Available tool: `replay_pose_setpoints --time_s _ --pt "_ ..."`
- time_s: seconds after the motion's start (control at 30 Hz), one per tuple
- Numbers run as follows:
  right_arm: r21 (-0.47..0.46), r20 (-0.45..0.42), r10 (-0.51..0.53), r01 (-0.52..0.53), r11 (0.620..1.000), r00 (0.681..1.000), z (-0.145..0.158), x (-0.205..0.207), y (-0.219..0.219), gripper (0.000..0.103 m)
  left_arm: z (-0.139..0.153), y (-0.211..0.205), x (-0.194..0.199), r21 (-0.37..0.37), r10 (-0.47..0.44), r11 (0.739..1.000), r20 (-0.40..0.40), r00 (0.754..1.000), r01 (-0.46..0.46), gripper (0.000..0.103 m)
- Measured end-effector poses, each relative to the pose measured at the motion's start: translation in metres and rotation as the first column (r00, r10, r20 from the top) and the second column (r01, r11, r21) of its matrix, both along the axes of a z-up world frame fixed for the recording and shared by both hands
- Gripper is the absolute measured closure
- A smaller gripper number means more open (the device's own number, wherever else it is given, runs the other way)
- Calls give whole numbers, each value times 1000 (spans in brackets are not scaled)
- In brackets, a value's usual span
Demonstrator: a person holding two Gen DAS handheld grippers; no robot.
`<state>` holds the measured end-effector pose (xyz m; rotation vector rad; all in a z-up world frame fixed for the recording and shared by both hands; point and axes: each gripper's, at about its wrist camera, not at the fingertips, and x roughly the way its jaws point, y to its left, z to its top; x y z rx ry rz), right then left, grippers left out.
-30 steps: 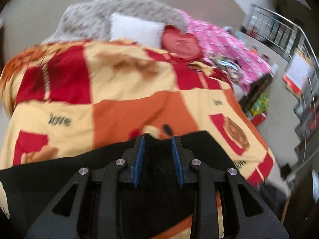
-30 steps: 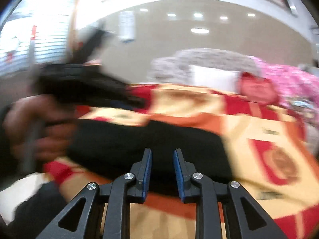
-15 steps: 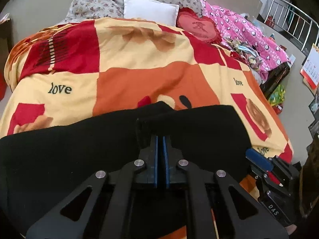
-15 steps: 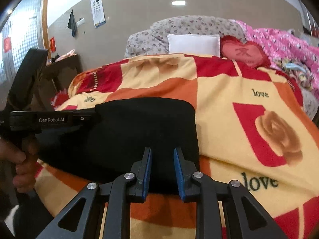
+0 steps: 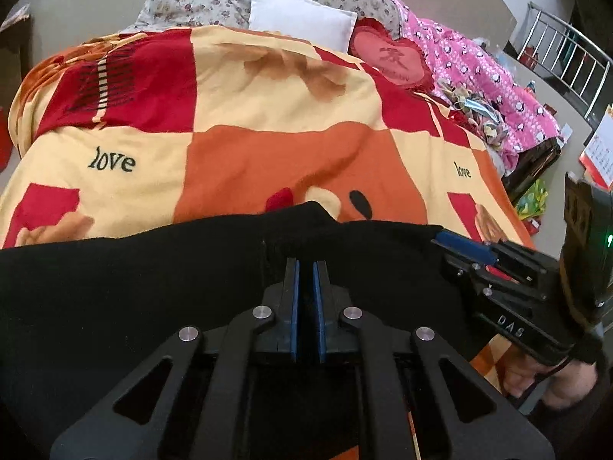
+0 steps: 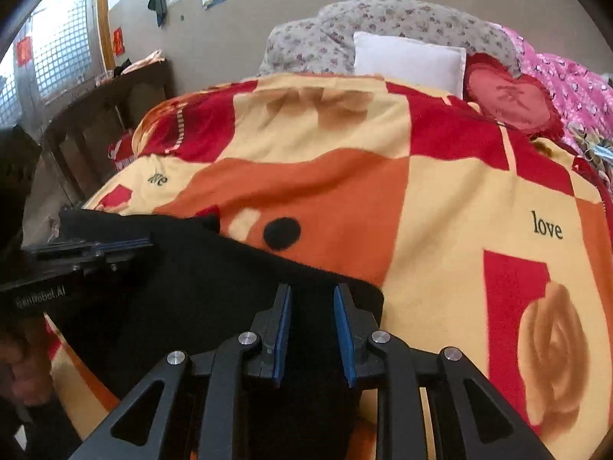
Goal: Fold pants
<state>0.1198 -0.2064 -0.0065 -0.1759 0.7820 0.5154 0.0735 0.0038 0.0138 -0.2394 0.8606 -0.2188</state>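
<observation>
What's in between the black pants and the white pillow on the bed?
Only the patchwork blanket: between the black pants and the white pillow, both wrist views show nothing lying on its red, orange and cream squares.

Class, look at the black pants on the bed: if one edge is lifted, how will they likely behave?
The black pants will probably sag: they follow the patterned blanket limply. They look thick and matte, so slipping from the left tongs seems unlikely. The right tongs are open over their corner; that unheld side would likely trail.
</observation>
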Motion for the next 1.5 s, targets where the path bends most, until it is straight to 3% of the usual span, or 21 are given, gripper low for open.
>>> replay_pose_setpoints --time_s 0.1,0.23,0.37,0.43,0.53,0.67,0.83,0.93,1.0,1.07,1.17,1.33,1.5 --pt "-16 -17 -3 3 1000 1000 4 -13 -2 81 -1 0 -2 -2 0 1000 -1 1000 0 97" --pt "49 32 11 -13 999 999 30 -45 -24 82 -2 0 -7 2 -7 1000 10 1000 7 97" --pt "-31 -43 76 -77 997 996 3 -63 -21 81 -4 1 -8 -11 3 1000 20 1000 -2 97" --pt "-15 47 77 -77 997 996 -3 -76 -24 81 -4 -1 -7 -3 12 1000 21 1000 -12 97" --pt "15 49 53 -53 998 997 -3 -83 -28 81 -3 -1 -8 -6 24 1000 14 1000 -24 97" --pt "33 32 53 -54 998 998 7 -79 -31 81 -4 6 -7 -63 44 997 -5 999 -44 97" --pt "154 143 -40 18 988 989 32 -48 -50 81 -4 12 -3 -128 63 990 -19 998 -65 97" --pt "201 109 -90 66 977 990 25 -32 -63 81 -1 14 -6 -139 62 988 -18 998 -64 96" --pt "244 90 -91 67 967 992 16 -24 -67 81 6 18 -15 -154 59 986 1 998 -58 85" --pt "294 57 -98 77 953 994 11 -21 -73 81 16 32 -35 -192 74 979 52 996 -63 54" --pt "337 86 -105 70 939 991 14 -24 -81 81 29 64 -76 -222 132 969 110 985 -105 47" --pt "330 48 -81 60 942 996 10 -21 -79 81 21 124 -149 -292 261 931 106 960 -221 40" --pt "285 29 -58 48 957 998 6 -20 -71 81 -5 173 -189 -381 442 839 59 895 -389 40"
